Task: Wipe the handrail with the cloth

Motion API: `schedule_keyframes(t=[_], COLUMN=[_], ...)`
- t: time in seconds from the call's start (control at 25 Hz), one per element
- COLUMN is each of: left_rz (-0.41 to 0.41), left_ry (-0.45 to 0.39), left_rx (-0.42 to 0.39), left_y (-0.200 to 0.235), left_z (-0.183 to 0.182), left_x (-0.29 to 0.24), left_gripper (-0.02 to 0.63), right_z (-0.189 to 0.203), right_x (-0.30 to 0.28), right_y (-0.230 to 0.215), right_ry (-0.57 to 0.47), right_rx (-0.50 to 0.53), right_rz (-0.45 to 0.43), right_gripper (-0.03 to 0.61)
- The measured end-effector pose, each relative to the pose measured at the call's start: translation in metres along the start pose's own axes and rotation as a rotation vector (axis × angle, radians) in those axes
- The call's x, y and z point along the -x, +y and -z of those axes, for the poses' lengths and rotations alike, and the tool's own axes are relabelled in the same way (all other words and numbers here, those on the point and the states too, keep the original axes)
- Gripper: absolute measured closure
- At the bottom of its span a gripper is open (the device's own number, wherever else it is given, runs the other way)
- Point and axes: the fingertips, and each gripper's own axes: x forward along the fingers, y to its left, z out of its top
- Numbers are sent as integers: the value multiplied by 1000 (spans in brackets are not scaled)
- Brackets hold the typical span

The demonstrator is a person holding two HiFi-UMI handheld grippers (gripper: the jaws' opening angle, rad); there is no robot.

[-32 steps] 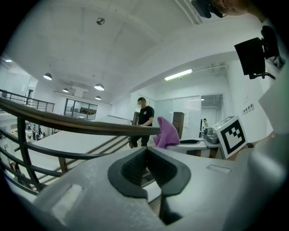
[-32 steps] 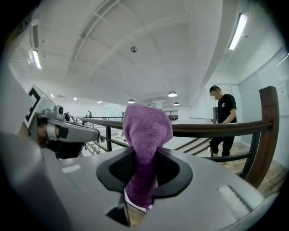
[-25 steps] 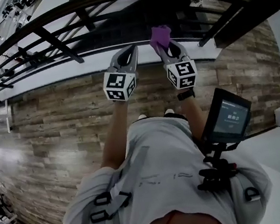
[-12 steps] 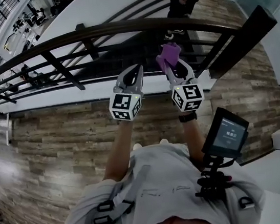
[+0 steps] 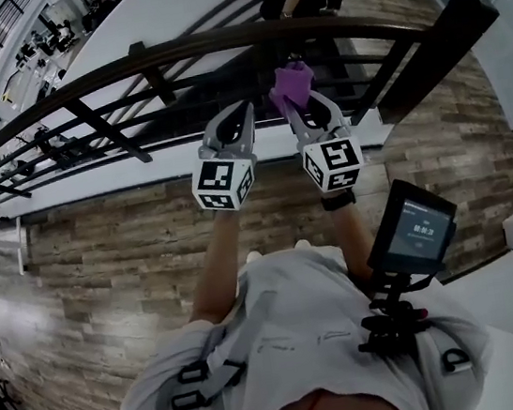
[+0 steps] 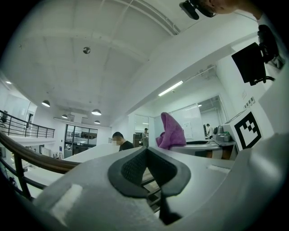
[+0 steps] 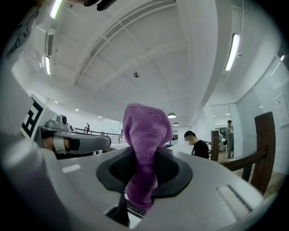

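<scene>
While the right claw (image 5: 299, 100) pinches the purple cloth (image 5: 292, 81) near the handrail (image 5: 196, 47), the left claw (image 5: 243, 111) hangs beside it — tips together, nothing between.

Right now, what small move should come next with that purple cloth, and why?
Probably ease the right gripper forward until the cloth lands on the handrail. Its jaws are shut on the cloth, but in the right gripper view it stands free, with the rail off to one side.
</scene>
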Motion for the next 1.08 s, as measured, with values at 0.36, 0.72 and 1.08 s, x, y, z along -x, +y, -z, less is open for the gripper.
schedule_keyframes(t=[0.36, 0.72, 1.08], left_rz=[29, 61, 74], left_ry=[23, 30, 35], left_rx=[-8, -12, 2], left_y=[-15, -22, -19], left_z=[4, 6, 6], left_x=[-5, -4, 2], left_gripper=[615, 615, 615], right_z=[-2, -3, -4], right_x=[11, 16, 17], right_y=[-12, -11, -4], right_ry=[-10, -14, -4], right_rx=[-5, -7, 0], right_rz=[39, 60, 70], right_gripper=[476, 476, 476])
